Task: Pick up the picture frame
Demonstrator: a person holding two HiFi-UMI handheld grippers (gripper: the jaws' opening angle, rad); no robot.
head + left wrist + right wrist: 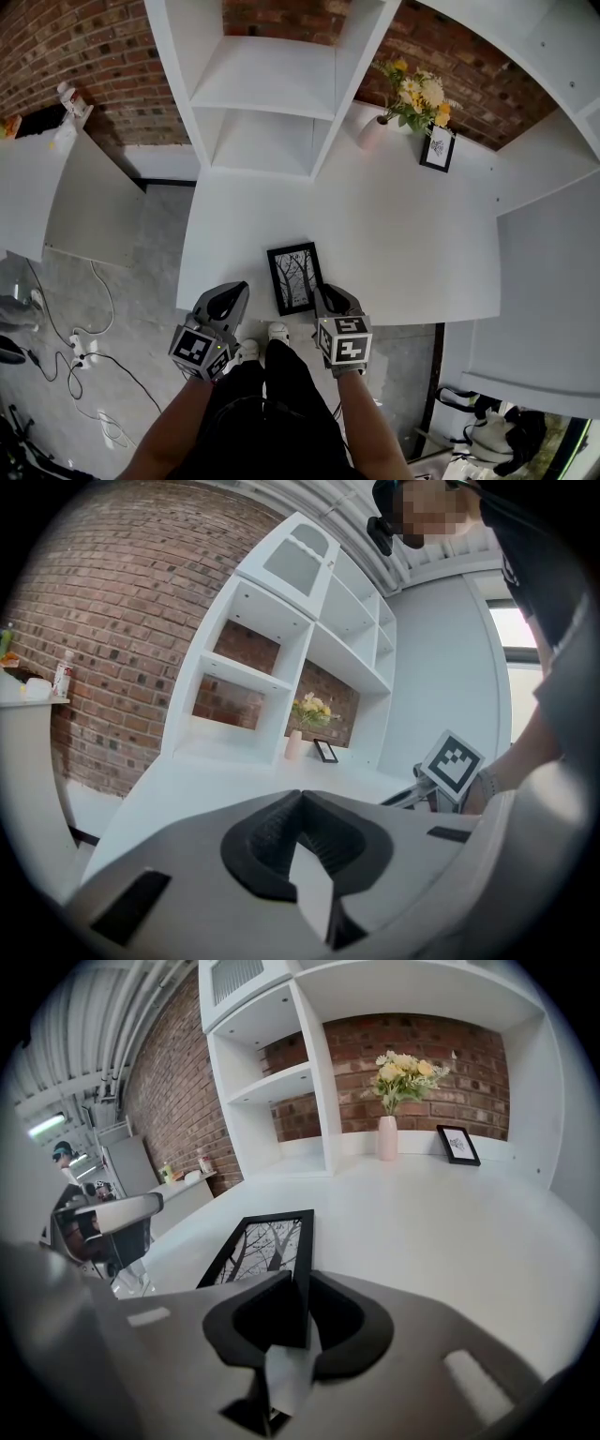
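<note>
A black picture frame [294, 277] with a bare-tree print lies flat near the front edge of the white table [403, 244]. My right gripper [325, 292] sits at the frame's near right corner. In the right gripper view the frame [262, 1246] has its right rail between the jaws of that gripper [302, 1283], with both pads against it. My left gripper [232, 292] hovers at the table's front edge, left of the frame and apart from it. In the left gripper view its jaws [300, 797] meet at the tips with nothing between them.
A vase of yellow and white flowers [410, 94] and a small framed print [437, 149] stand at the table's back right. A white shelf unit [272, 84] rises at the back against the brick wall. Cables [84, 356] lie on the floor at the left.
</note>
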